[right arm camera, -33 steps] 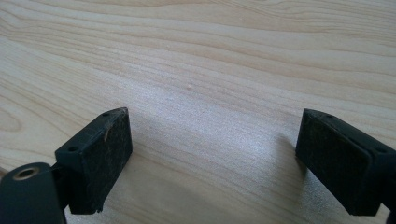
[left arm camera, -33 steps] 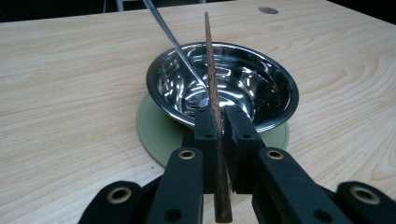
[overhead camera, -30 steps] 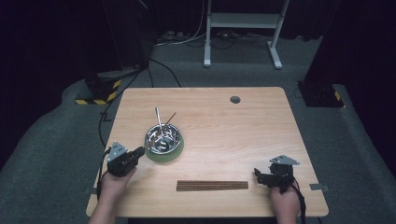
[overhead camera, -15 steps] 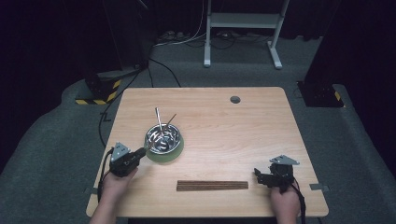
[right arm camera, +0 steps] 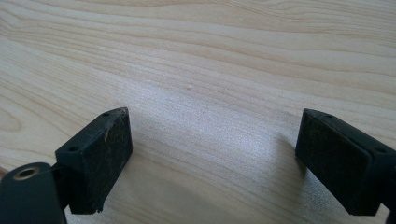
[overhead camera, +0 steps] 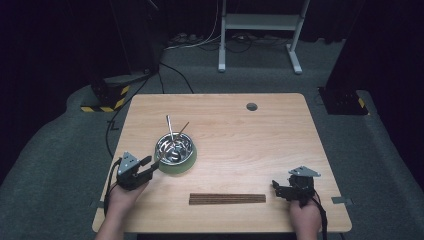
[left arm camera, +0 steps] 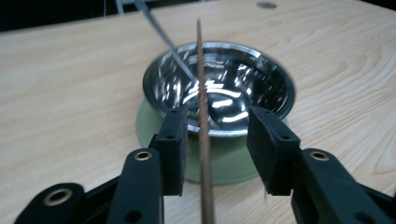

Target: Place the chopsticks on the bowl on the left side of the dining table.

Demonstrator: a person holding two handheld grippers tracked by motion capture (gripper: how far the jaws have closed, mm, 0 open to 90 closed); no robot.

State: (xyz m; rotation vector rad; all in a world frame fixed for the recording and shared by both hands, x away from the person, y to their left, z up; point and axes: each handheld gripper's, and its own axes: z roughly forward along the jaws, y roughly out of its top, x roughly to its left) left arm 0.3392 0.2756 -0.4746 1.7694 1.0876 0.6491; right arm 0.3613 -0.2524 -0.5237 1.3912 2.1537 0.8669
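Dark room w/ grey carpet round a wood desk (overhead camera: 260, 135). Black cables lie on the floor behind it, & a white stand sits at the back. A small round hole (overhead camera: 251, 106) is near the desk's far edge. A shiny bowl (overhead camera: 174, 148) sits on a green mat (overhead camera: 186, 165) on the left part of the desk, w/ a metal stick (overhead camera: 170, 127) & a brown stick (overhead camera: 183, 128) poking out of it. A flat bunch of brown sticks (overhead camera: 227, 198) lies near the front edge, between both hands.

Left tongs (left arm camera: 217, 135) are spread, right in front of the bowl. One thin brown stick (left arm camera: 203, 140) runs up between the pads, close to the left pad; can't tell if it touches. Right tongs (right arm camera: 212, 154) are spread wide over bare wood, just right of the bunch.
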